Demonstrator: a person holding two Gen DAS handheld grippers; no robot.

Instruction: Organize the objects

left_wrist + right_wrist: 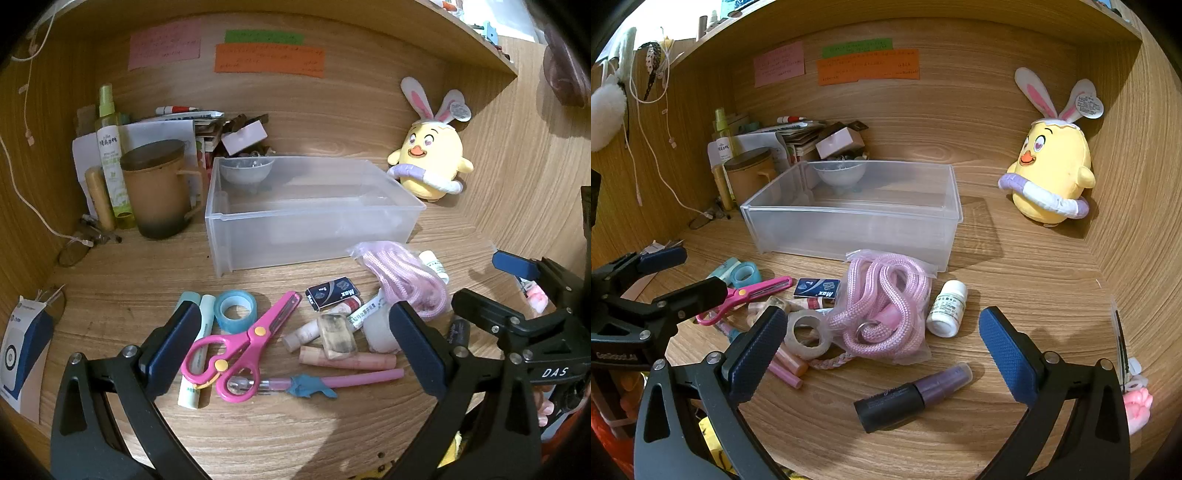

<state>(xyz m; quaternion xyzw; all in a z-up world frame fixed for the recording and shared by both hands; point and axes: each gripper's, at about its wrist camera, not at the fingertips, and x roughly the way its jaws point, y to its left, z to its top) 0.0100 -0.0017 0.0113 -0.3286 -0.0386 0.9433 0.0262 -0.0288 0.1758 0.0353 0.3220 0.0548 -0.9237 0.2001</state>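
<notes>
Both tongs hang spread wide and empty over the wooden worktop, the left tongs above the pink scissors, the right tongs above a dark purple tube. In front of the clear plastic bin, the scissors' blades point up-right toward it, and the tube lies slanted, cap up-right, nearer the camera than a bagged pink rope. Right of the bin, bare worktop runs to a yellow chick plush at the wall.

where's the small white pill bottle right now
In the right wrist view the white pill bottle lies on the desk right of the bagged pink rope, in front of the clear bin.
</notes>
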